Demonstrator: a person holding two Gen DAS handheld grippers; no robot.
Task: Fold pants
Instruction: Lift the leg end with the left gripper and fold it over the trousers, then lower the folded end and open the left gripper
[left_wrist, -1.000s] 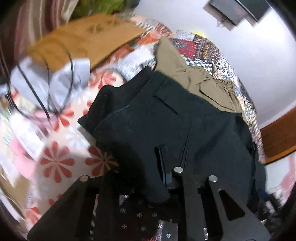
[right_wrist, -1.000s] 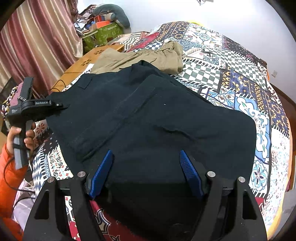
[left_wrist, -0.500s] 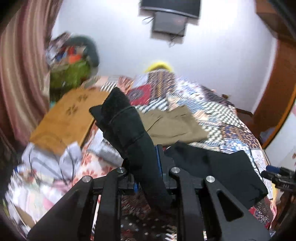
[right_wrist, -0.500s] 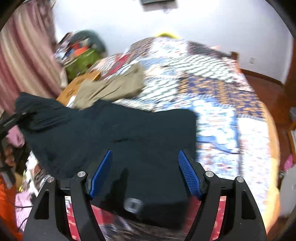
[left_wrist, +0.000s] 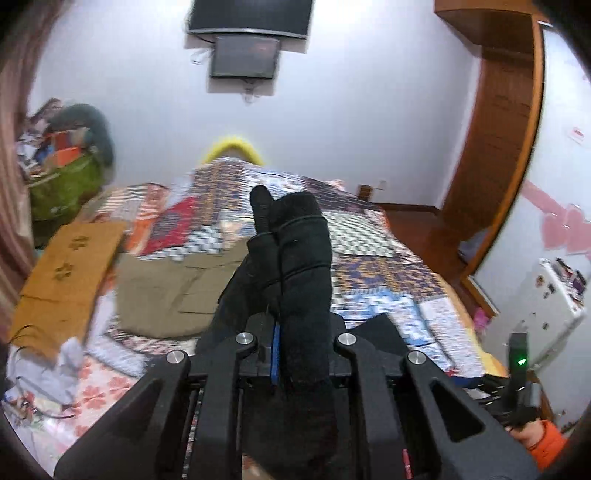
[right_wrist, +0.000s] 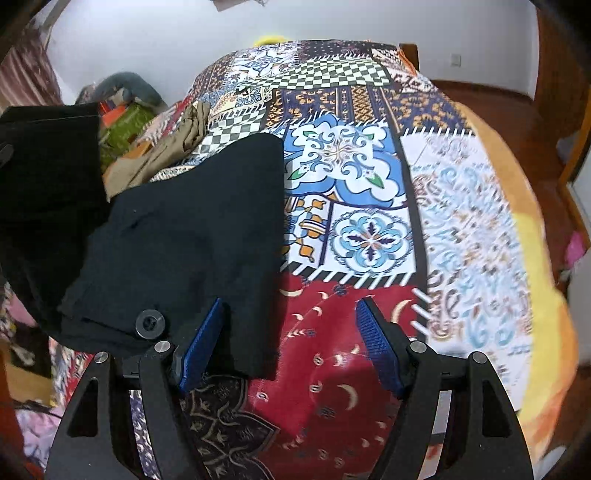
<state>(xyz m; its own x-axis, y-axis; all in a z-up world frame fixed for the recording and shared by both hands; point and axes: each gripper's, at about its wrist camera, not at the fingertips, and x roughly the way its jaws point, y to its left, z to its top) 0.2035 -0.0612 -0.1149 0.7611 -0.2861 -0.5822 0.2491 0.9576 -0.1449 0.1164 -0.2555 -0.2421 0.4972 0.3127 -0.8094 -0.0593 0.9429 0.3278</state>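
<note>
A: What has moved since the earlier frame?

B: The left gripper (left_wrist: 279, 332) now carries its bunch of the black pants (right_wrist: 192, 229) up off the patchwork bedspread (right_wrist: 369, 177). A second ago the garment lay spread flat; now one side hangs raised at the far left of the right wrist view. The jaws have just been closing, with the cloth pinched between them.

A: And the right gripper (right_wrist: 291, 347)?

B: Its blue pads (right_wrist: 376, 347) stand wide apart, grasping nothing. The left pad sits at the near edge of the pants, the right one over bare bedspread.

A: Where does the garment lie?

B: The unlifted part rests on the near left of the bed, its button (right_wrist: 149, 324) beside the left pad. The tan trousers (left_wrist: 166, 291) lie farther left.

A: Meaning for the task?

B: Probably one half is being carried over the other: a first fold under way, not yet laid.
</note>
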